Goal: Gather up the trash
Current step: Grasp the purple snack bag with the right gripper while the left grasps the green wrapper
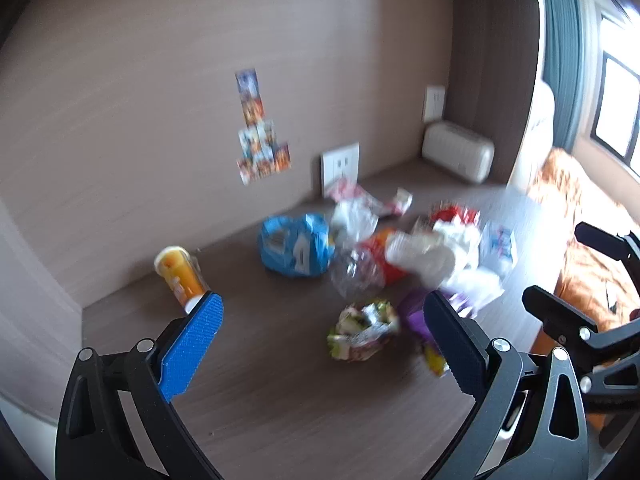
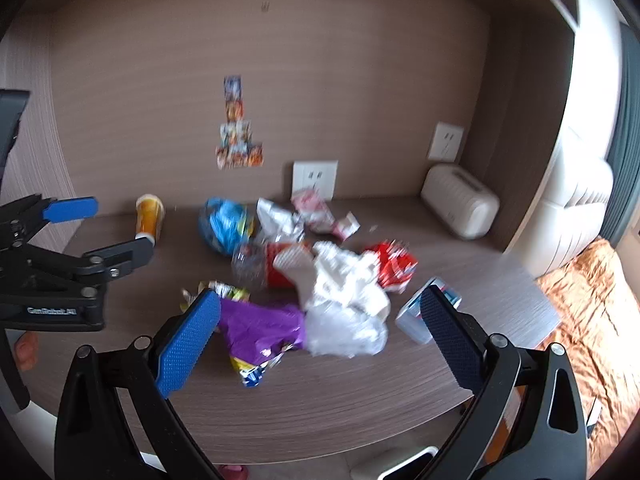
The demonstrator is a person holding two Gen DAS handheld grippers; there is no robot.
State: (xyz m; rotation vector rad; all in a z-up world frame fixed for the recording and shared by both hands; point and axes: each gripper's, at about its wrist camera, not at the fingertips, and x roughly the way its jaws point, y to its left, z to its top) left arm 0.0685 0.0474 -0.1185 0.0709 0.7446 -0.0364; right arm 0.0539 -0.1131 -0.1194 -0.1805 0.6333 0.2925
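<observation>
Both the left gripper [image 1: 322,320] and right gripper [image 2: 320,320] hung with jaws spread wide, gripping nothing. Crumpled trash lay mid-desk toward the back edge: a crinkled purple foil wrapper [image 2: 260,330], white crushed tissue [image 2: 344,280] and a blue plastic bag [image 1: 294,250] on the wood-grain desk [image 1: 280,400].

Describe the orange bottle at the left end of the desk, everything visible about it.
The orange bottle is a clear plastic drink bottle with an orange label or contents, lettering too blurred to read, and a white cap. It appears to lie on the wooden desk close to the back wall, cap end towards the cameras. It sits apart from the trash pile, left of the blue bag, with bare desk between them. Nothing grips it; in the left wrist view the left gripper hangs open in front of it.
</observation>
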